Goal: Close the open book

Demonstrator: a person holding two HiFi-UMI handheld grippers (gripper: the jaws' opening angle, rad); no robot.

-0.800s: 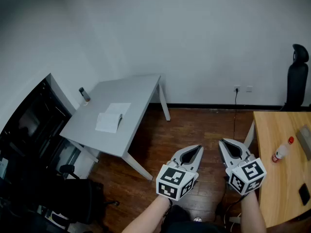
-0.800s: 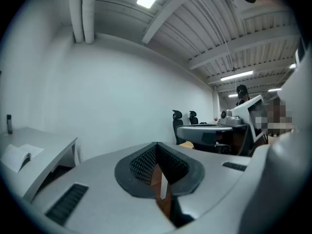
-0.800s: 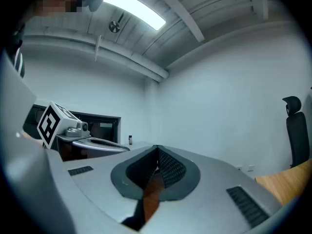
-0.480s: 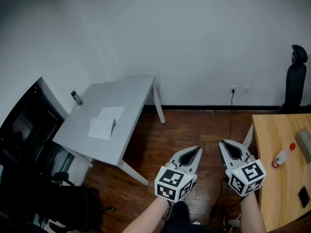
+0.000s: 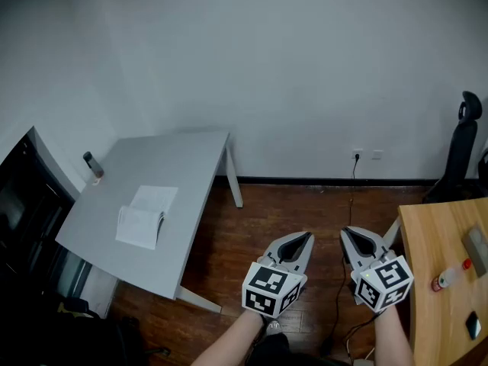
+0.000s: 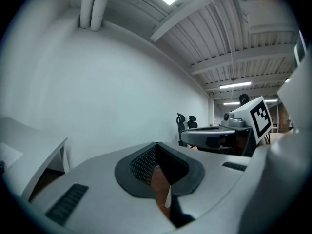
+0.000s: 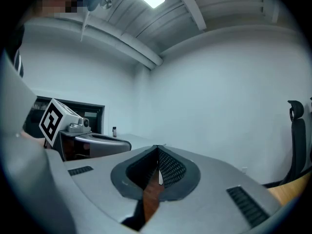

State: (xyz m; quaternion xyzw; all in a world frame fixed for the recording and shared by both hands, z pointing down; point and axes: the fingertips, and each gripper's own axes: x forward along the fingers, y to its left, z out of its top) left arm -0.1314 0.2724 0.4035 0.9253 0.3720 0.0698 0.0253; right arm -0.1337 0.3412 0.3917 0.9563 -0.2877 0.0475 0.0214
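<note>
An open white book point(image 5: 145, 215) lies on the grey table point(image 5: 183, 166) at the left of the head view. My left gripper point(image 5: 307, 236) and right gripper point(image 5: 347, 232) hang side by side over the wooden floor, well to the right of the table and far from the book. Both are shut with nothing between their tips. In the left gripper view the left gripper point(image 6: 157, 144) points at the white wall, with the table's edge point(image 6: 46, 152) at far left. In the right gripper view the right gripper point(image 7: 157, 147) is shut too.
A small dark bottle point(image 5: 92, 164) stands at the table's far left corner. A black cabinet point(image 5: 23, 204) stands left of the table. A wooden desk point(image 5: 446, 273) with a bottle point(image 5: 450, 274) is at right, an office chair point(image 5: 463, 139) behind it. A cable point(image 5: 343, 227) trails on the floor.
The view has shifted: the table and book have slid left and lower in the picture and look nearer. Both grippers stay shut in the same place in the frame.
</note>
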